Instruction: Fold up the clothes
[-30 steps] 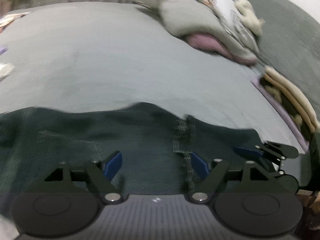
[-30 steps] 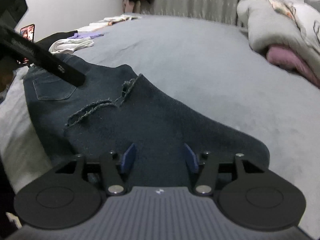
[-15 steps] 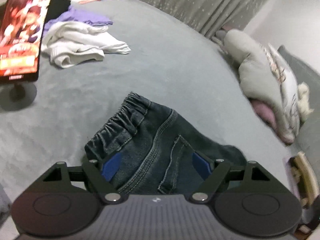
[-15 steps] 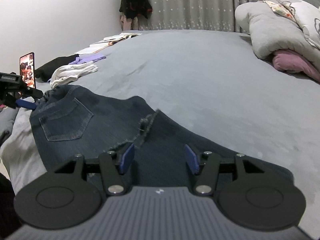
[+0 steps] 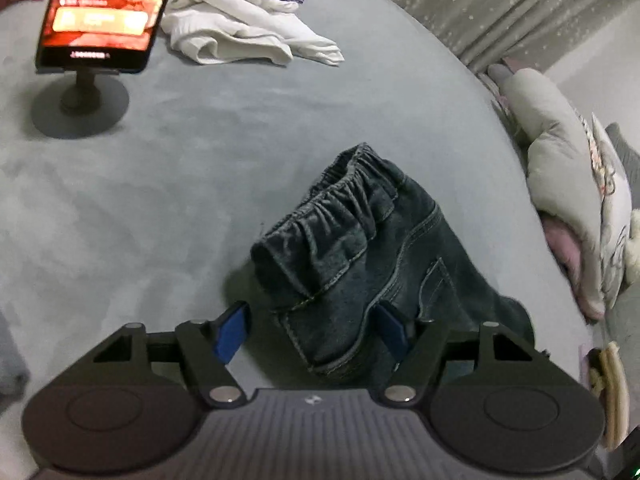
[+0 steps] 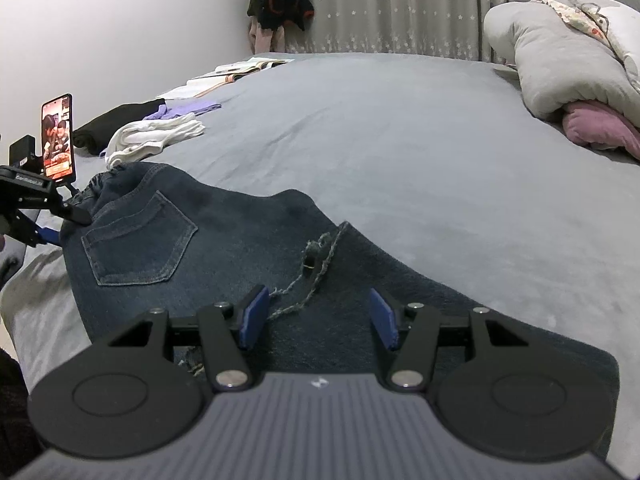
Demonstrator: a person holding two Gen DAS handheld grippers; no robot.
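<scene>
Dark blue jeans [image 6: 224, 240] lie folded on the grey bed [image 6: 400, 140], back pocket up, with a frayed hem near the right gripper. My left gripper [image 5: 311, 330] straddles the waistband corner of the jeans [image 5: 352, 264]. Its jaws are closing: the right pad lies against the denim, while the left pad [image 5: 230, 332] stands clear of it. From the right wrist view the left gripper [image 6: 66, 226] sits at the jeans' left end. My right gripper [image 6: 318, 316] hovers open over the frayed hem, with its pads apart.
A phone on a round stand [image 5: 100, 12] is up at the far left, with white clothes [image 5: 240, 36] and purple clothes beside it. A rolled grey duvet [image 6: 560, 64] over a pink pillow lies at the right. Open books [image 6: 240, 70] and curtains sit at the back.
The left gripper swung from the jeans' leg to the elastic waistband end and rolled, and its jaws narrowed. The right gripper drifted slightly along the hem and kept the same opening.
</scene>
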